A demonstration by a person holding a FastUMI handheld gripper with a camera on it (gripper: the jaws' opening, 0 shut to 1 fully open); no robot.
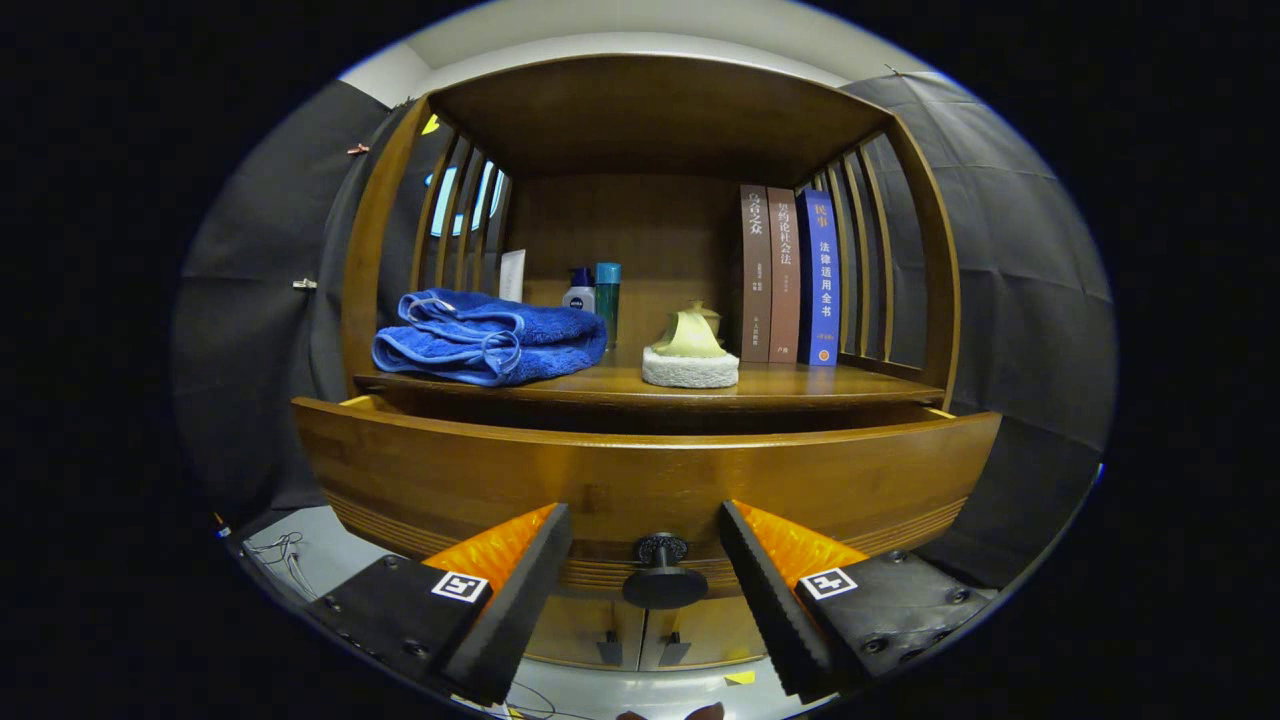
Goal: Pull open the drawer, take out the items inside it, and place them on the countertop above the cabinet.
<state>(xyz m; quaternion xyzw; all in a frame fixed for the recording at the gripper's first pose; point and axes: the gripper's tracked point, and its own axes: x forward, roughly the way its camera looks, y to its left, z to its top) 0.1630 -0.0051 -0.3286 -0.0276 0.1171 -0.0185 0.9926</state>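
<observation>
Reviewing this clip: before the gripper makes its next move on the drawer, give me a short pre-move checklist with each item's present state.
1. Drawer pulled out from the cabinet: ok, its front stands forward of the countertop edge, with a dark gap behind it.
2. Knob lined up with the gripper: ok, it sits between the two fingers.
3. Fingers pressing on the knob: not ok, a gap shows on each side; gripper open.
4. Items inside the drawer visible: cannot tell, the drawer front hides the interior.
5. Free spot on the countertop: ok, bare wood shows along the front edge, between the blue towel and the books.
</observation>
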